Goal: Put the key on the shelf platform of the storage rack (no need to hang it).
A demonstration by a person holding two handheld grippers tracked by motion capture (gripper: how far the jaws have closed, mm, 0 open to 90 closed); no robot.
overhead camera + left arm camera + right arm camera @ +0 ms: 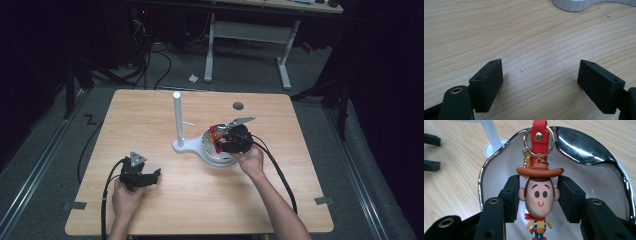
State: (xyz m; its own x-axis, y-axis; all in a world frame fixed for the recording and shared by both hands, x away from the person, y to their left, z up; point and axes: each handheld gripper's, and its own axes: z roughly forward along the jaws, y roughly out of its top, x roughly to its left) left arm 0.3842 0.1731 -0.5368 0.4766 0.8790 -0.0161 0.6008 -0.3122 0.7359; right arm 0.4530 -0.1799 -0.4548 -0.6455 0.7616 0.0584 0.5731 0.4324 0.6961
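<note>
Right claw (539, 195) clamps a brown-hatted cowboy keychain (539, 197) with red strap.

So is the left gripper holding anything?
No, the left gripper has its jaws wide apart over the bare wooden table.

Background stuff: a small dark round spot (238, 105) on the wooden surface (150, 115) just past the right fingers (571, 200). White desk frame (247, 32) well beyond them, with black cables (150, 65) and a paper scrap (193, 78) on the floor.
</note>
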